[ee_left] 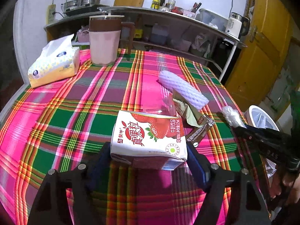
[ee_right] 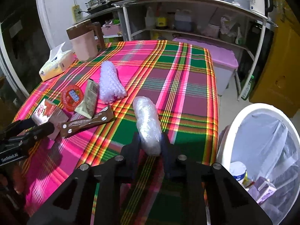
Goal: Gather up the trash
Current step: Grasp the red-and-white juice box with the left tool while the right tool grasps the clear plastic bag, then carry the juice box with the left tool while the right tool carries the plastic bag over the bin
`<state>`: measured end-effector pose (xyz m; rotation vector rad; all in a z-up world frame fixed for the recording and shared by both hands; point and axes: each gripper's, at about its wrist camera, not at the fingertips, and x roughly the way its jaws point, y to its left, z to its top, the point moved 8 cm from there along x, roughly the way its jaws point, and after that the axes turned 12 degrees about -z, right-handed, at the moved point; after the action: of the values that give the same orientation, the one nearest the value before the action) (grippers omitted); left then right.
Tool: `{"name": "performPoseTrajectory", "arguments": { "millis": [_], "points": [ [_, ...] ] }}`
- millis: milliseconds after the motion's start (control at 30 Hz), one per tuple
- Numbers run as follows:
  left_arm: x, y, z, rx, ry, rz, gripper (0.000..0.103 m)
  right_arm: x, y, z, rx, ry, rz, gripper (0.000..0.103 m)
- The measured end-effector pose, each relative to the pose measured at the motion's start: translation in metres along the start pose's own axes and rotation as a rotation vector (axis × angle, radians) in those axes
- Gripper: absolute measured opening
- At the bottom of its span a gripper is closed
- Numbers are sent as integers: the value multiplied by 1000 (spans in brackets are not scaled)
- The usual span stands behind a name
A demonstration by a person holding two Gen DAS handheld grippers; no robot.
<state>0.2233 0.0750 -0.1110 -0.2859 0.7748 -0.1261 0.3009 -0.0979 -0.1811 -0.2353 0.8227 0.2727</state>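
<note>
Worktop (ee_right: 187,78) carried the trash; white bin (ee_right: 234,123) stood off its edge. Left gripper (ee_left: 149,150) fingers pinched the strawberry milk carton (ee_left: 148,133) beside the wrappers. Right gripper (ee_right: 150,142) fingers pinched the crumpled plastic bag (ee_right: 148,123), near the bin.

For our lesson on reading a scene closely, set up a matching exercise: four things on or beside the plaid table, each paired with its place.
1 strawberry milk carton
2 crumpled clear plastic bag
3 white bin
4 pink jug with brown lid

A beside the table edge
B between the right gripper fingers
C next to the tissue pack
D between the left gripper fingers

1-D, 2-B, 3-A, 4-C
</note>
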Motion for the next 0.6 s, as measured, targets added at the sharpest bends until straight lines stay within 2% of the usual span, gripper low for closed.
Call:
{"name": "performPoseTrajectory", "arguments": {
  "millis": [600],
  "points": [
    [-50,-34,2,58,-94,-12,76,-71,-8,-20,51,-86,1,22]
  ]
}}
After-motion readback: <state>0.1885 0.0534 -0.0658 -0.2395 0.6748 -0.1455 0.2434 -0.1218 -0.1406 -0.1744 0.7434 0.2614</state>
